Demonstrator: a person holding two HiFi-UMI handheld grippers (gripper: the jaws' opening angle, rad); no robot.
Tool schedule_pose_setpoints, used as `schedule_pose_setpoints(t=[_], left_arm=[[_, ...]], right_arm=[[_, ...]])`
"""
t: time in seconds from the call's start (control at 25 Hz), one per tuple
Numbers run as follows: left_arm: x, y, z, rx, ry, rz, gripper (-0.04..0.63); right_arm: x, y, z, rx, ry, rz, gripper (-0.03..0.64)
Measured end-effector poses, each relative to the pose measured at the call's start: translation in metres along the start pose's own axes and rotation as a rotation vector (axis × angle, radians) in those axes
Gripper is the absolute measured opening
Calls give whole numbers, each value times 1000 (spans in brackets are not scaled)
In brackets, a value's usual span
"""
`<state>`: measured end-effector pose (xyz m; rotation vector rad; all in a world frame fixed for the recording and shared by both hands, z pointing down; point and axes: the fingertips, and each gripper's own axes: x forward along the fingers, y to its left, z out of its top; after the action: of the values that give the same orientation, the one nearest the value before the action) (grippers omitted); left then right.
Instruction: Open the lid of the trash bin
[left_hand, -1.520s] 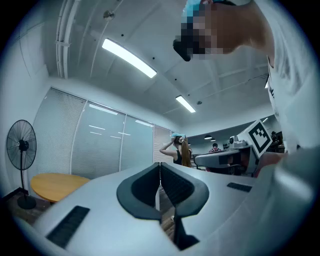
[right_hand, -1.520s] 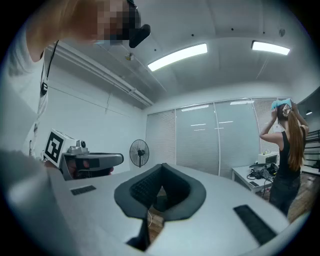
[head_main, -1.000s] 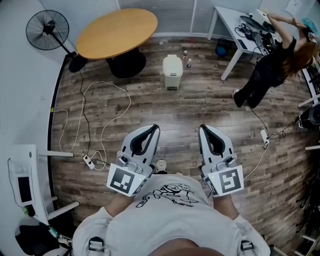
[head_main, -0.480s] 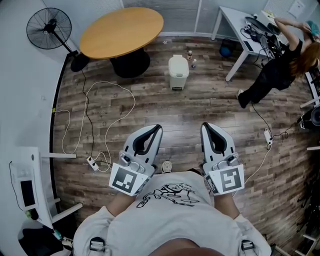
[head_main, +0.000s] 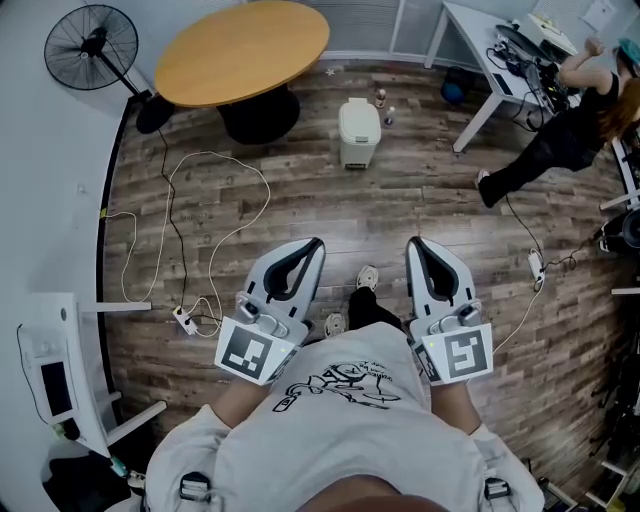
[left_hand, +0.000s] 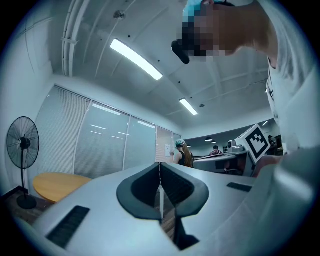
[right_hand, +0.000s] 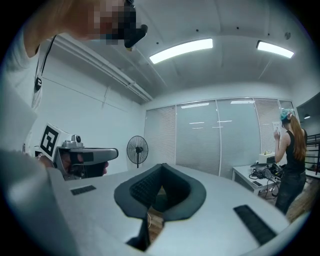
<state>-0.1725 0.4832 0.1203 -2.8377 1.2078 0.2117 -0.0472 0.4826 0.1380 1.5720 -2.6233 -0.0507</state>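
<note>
Far left, the standing fan (head_main: 90, 45) is by the wall, with the round wooden table (head_main: 243, 50) beside it. Both sit a little higher in the head view than a second ago. A white cable (head_main: 215, 190) loops over the plank floor.

The left gripper (head_main: 312, 246) is held level before our chest, jaws pressed together with nothing between them. Its marker cube (head_main: 248, 353) shows a black-and-white square pattern.

The trash bin (head_main: 359, 130) is white with its lid down. It stands on the floor just right of the table, beyond the gap between the two grippers and well apart from both. It has drifted slightly up and right in the view.

A shoe (head_main: 367, 277) has come forward between the grippers; earlier only one showed, near the shirt (head_main: 340, 420).

The right gripper (head_main: 420, 246) has its jaws closed tip to tip and holds nothing.

Far right, a person (head_main: 570, 130) leans at the white desk (head_main: 478, 30).

The print on our shirt is a line drawing; any lettering is too small to read.
</note>
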Motion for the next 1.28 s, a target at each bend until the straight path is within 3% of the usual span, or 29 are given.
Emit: schedule_pose_setpoints(t=[0.44, 1.28], left_arm=[[43, 18, -16, -7, 20, 8, 20], [224, 56, -28, 13, 23, 10, 20]], right_arm=[[30, -39, -9, 15, 6, -17, 6], [121, -205, -9, 36, 2, -22, 6]])
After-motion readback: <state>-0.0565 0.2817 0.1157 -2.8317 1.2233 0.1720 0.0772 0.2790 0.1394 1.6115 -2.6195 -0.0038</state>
